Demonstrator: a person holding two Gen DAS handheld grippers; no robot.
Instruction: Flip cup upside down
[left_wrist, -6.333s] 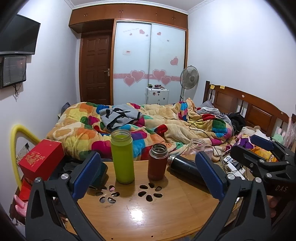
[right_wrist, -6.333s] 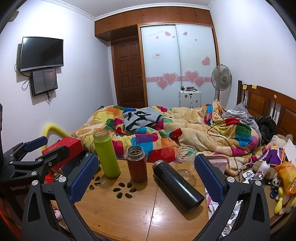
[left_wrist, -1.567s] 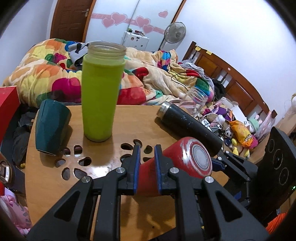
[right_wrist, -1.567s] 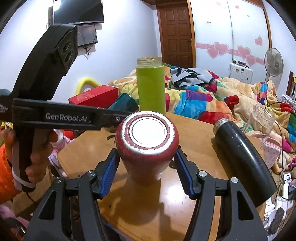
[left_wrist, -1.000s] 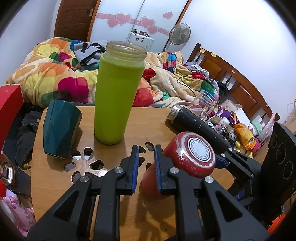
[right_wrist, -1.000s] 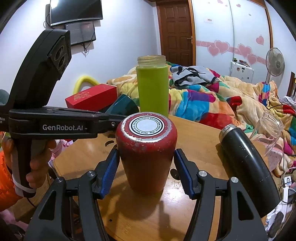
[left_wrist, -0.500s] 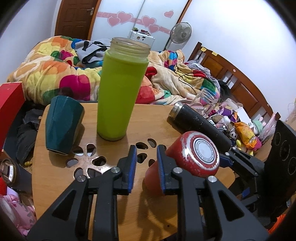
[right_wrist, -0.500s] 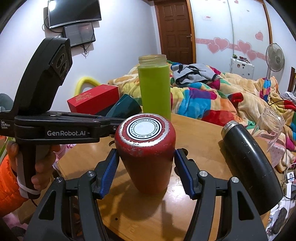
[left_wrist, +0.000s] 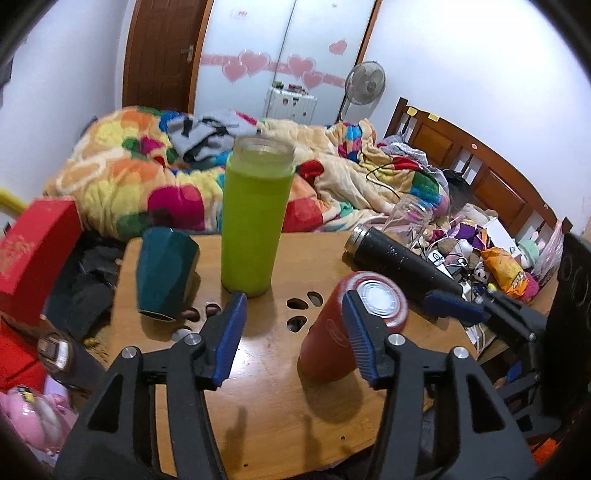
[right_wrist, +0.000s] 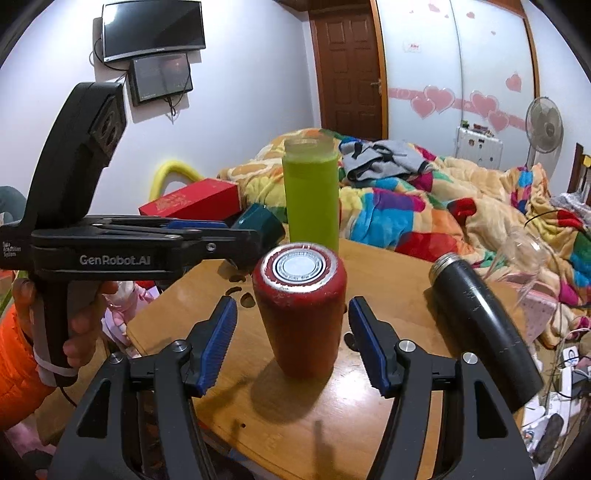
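The red cup (right_wrist: 301, 310) stands upside down on the round wooden table (right_wrist: 369, 424), its silver base facing up; it also shows in the left wrist view (left_wrist: 351, 325). My right gripper (right_wrist: 291, 339) is open, its blue pads on either side of the cup with a small gap on each side. My left gripper (left_wrist: 291, 336) is open and empty, just left of the cup, with its right pad in front of the cup's upper side.
A tall green bottle (left_wrist: 255, 218) stands at the back of the table. A dark teal cup (left_wrist: 164, 271) sits upside down at the left. A black flask (right_wrist: 480, 332) lies on its side at the right beside a clear glass jar (left_wrist: 410, 218). A bed with a colourful quilt (right_wrist: 424, 206) lies behind.
Both grippers have opened. The right one let go of the red cup, which now stands upside down on the table. The left gripper pulled back and spread its fingers.
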